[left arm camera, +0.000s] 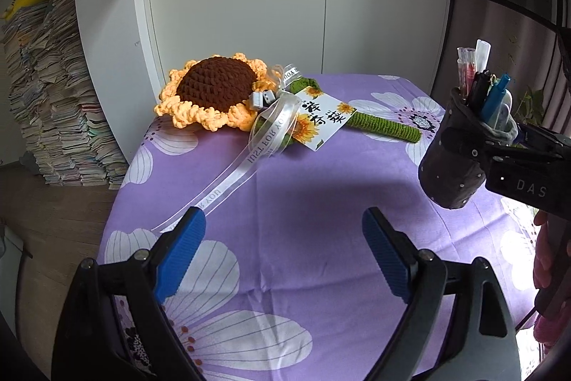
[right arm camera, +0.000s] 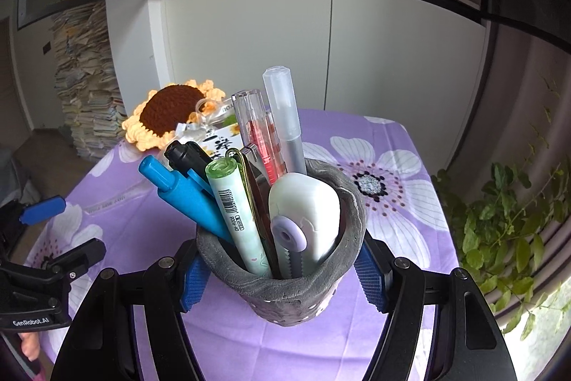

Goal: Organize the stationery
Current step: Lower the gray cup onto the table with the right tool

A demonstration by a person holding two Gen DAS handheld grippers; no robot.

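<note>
Both pads of the right gripper (right arm camera: 282, 277) pinch the soft grey pen pouch (right arm camera: 285, 288) low on its yielding sides, a top-heavy load likely to tip, while the left gripper (left arm camera: 283, 256) hangs spread and empty.

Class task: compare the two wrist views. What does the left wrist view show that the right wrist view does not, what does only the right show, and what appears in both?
Only left: the sunflower's green stem and the long ribbon trailing across the cloth.
Only right: the pen cup's contents from above, including the correction tape and green highlighter, plus a plant.
Both: the pen cup, held off the table in the right gripper, the sunflower, the open left gripper and the purple cloth.
</note>
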